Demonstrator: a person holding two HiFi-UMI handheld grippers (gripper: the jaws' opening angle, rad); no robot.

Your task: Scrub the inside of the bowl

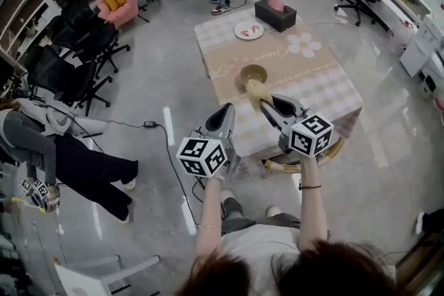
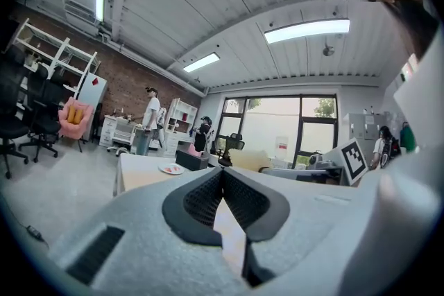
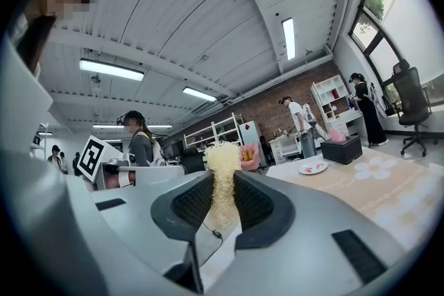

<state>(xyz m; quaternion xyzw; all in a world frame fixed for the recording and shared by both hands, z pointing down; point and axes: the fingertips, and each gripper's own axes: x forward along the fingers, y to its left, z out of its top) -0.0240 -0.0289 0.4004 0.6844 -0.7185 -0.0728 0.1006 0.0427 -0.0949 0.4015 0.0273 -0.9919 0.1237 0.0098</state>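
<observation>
Jaws of our right gripper (image 3: 222, 184) pinch the soft, fibrous scrubber (image 3: 223, 152). Left gripper (image 2: 222, 177) jaws are together, empty. Bowl (image 1: 252, 73) sits on the surface (image 1: 326, 90); it is probably light and slide-prone, so we brace its rim.

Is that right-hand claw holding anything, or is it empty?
Holding: the right gripper has its jaws shut on a pale, fibrous scrubber.

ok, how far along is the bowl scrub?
Done: pale yellow fibrous scrubber clamped in the right gripper. In hand: it hangs by the small brown bowl on the checked tablecloth, tip in open air in the right gripper view. To do: the scrubbing itself. The left gripper is shut, empty, away from the bowl.
</observation>
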